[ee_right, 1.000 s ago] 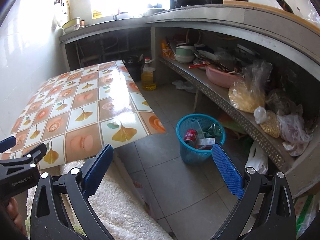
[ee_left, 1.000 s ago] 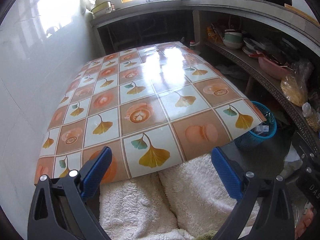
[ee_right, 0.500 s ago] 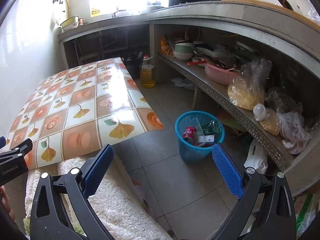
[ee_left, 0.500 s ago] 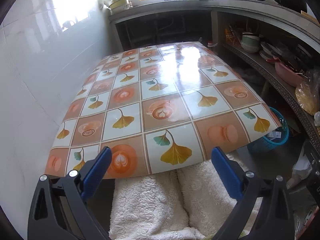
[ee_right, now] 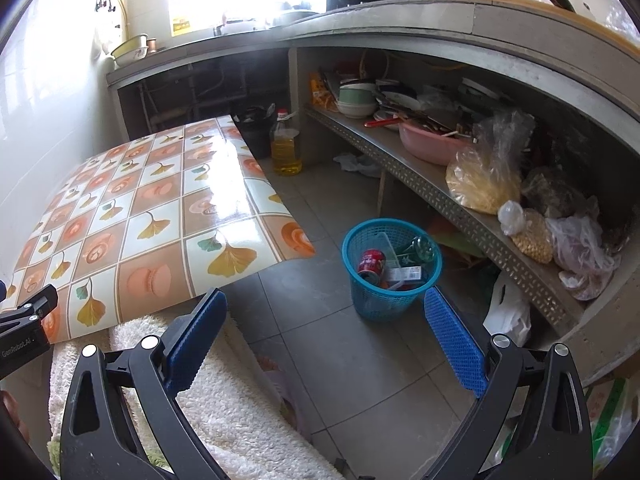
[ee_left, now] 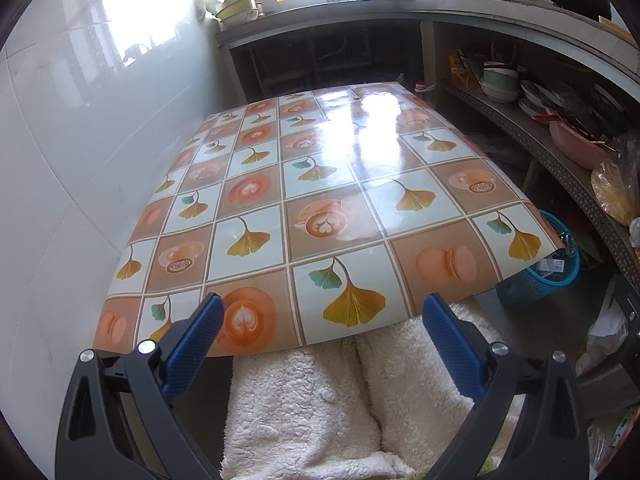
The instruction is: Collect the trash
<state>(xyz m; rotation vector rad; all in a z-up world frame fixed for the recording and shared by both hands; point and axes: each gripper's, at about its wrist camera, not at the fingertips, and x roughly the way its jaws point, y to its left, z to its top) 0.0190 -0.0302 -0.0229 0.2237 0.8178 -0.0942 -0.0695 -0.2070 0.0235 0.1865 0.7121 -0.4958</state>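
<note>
My left gripper (ee_left: 320, 322) and right gripper (ee_right: 322, 318) both gape empty; the blue basket (ee_right: 390, 294) of trash sits mid-frame.

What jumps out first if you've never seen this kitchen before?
Probably the glossy tablecloth printed with ginkgo leaves and coffee cups, filling the middle of the left view. Next, the blue basket on the grey floor right of the table, holding a red can and other rubbish. Both the left gripper and right gripper are open and empty.
</note>
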